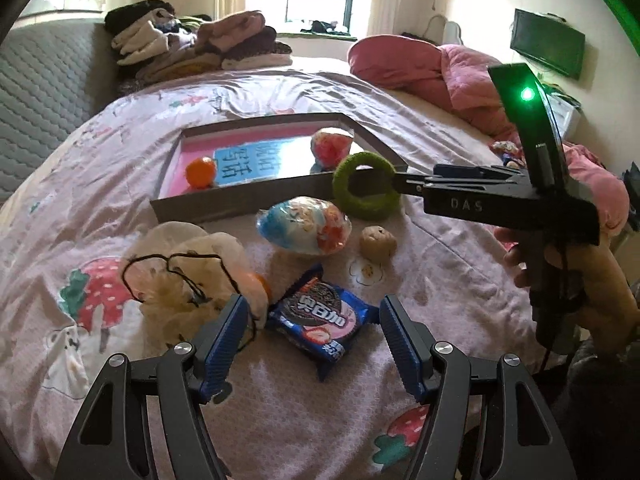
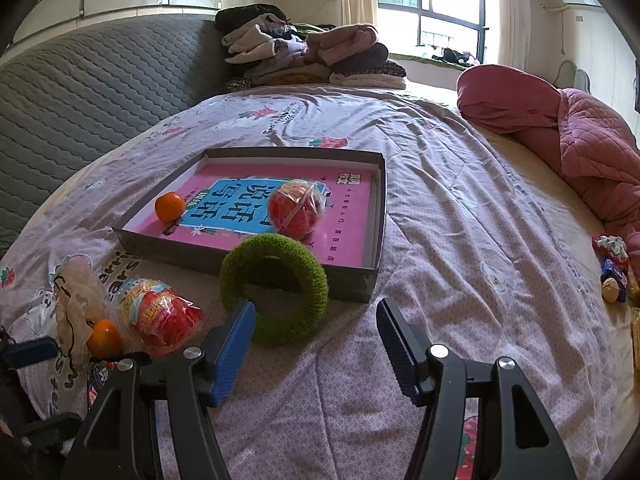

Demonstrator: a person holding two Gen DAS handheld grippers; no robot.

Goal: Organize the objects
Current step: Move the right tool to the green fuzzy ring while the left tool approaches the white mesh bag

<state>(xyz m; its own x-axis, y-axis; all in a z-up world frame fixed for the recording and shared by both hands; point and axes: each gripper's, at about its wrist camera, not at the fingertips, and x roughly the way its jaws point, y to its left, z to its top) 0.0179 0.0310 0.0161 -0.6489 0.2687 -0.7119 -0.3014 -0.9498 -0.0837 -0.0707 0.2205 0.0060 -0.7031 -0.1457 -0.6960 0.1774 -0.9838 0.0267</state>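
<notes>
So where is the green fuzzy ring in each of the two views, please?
Left wrist view: green fuzzy ring right of centre, hanging on a finger of the right gripper, before the tray's near wall.
Right wrist view: ring lower centre, hooked over this gripper's left finger.
Shared landmark: grey tray with pink floor, just behind the ring.

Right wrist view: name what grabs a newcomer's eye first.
The fuzzy green ring hangs on one finger of the right hand-held gripper, just before the shallow box. Inside the box lie an orange and a wrapped red ball.
</notes>
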